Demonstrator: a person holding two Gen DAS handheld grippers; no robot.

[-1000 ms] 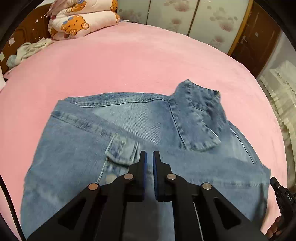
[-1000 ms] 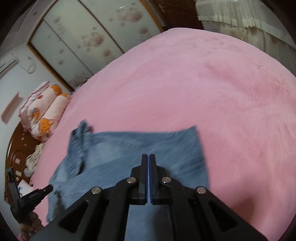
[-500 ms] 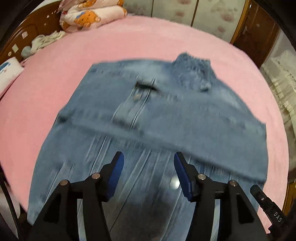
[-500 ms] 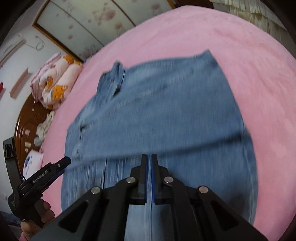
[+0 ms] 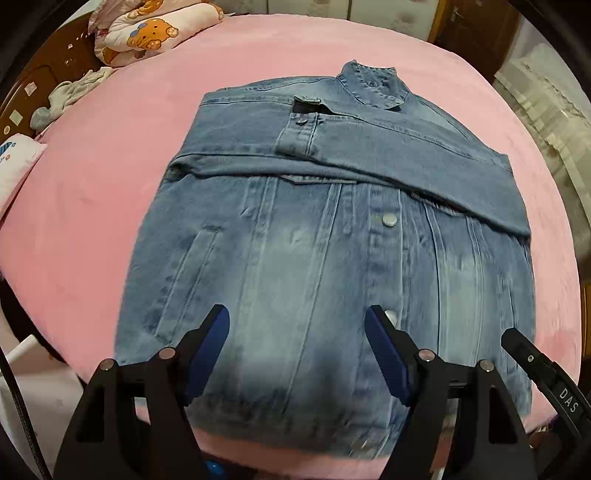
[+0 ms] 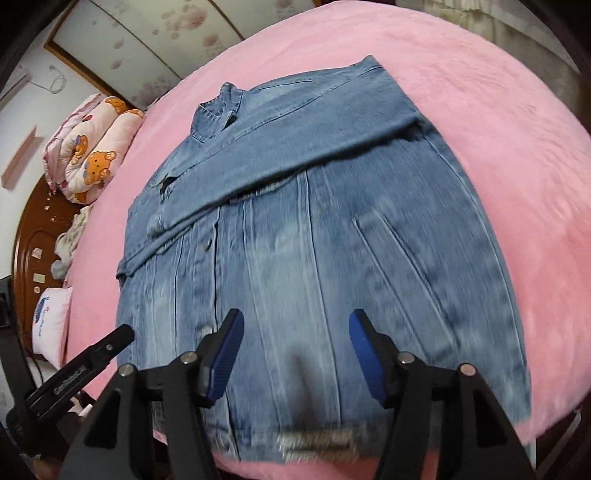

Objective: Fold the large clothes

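Note:
A blue denim jacket [image 5: 325, 236] lies front up on the pink bed, collar [image 5: 373, 83] at the far end, both sleeves folded across the chest, hem at the near bed edge. It also shows in the right wrist view [image 6: 317, 240]. My left gripper [image 5: 297, 325] is open and empty, just above the hem on the jacket's left half. My right gripper [image 6: 295, 328] is open and empty, above the hem on the right half. The right gripper's side [image 5: 543, 373] shows in the left wrist view, the left gripper's side [image 6: 81, 365] in the right wrist view.
The pink bed [image 5: 110, 206] spreads around the jacket. A rolled teddy-bear quilt [image 5: 147, 33] and small clothes [image 5: 70, 92] lie at the far left by a wooden headboard [image 6: 33, 229]. A white pillow [image 6: 51, 325] lies at the left edge. Wardrobe doors [image 6: 159, 40] stand behind.
Both grippers have let go and opened, the left first, then the right. They pulled back from the chest to the hem. The sleeves now lie folded across the chest.

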